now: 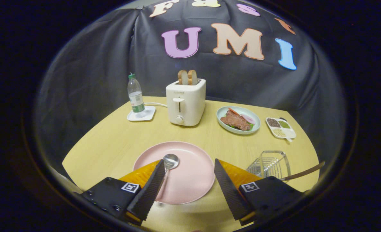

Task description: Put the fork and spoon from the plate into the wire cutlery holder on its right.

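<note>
Gripper [188, 172], fingers spread and empty, over the pink plate [190, 190] at lower centre. Spoon [168, 170] lies beside the left finger. Centre the handle between both fingers before closing; wire cutlery holder [269, 164] waits lower right.

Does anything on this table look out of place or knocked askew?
One thing: a wooden handle sticks out sideways from the wire holder, lying nearly flat rather than upright. The spoon rests on the pink plate, by one finger of the open claw. Nothing looks spilled or broken.
</note>
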### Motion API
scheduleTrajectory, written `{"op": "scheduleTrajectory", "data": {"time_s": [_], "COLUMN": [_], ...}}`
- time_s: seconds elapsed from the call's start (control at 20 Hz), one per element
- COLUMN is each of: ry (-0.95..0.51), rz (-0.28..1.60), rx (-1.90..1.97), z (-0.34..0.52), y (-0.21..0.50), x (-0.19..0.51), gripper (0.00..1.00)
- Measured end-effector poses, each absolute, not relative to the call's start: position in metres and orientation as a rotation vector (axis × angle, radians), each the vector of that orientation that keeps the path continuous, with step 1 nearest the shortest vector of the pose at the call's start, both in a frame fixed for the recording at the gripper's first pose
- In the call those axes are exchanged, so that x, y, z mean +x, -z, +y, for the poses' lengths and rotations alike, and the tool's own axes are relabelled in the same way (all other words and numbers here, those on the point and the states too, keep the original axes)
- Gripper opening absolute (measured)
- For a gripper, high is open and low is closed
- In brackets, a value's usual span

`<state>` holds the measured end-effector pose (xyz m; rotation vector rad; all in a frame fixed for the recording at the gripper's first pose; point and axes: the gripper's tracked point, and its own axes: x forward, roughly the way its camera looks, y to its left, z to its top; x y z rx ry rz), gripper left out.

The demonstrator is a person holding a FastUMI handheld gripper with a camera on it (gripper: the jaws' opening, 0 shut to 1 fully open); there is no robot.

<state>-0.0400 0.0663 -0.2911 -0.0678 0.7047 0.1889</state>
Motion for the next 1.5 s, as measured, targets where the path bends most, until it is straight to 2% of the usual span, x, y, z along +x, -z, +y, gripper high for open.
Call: {"op": "scheduleTrajectory", "data": {"time_s": [0.6, 0.95, 1.45, 1.5], "ry": [-0.219, -0.213, -0.238, -0.242], "rz": [0.815, 0.85, 0.888, 0.894], "rx": [-0.13, -0.147, -0.146, -0.138], "z": [0.105, 0.112, 0.123, 0.123], "y": [0.363, 0.376, 0.382, 0.382], "x": [-0.052, -0.053, -0.063, -0.063], "gripper": [0.98, 0.97, 0.32, 0.32]}}
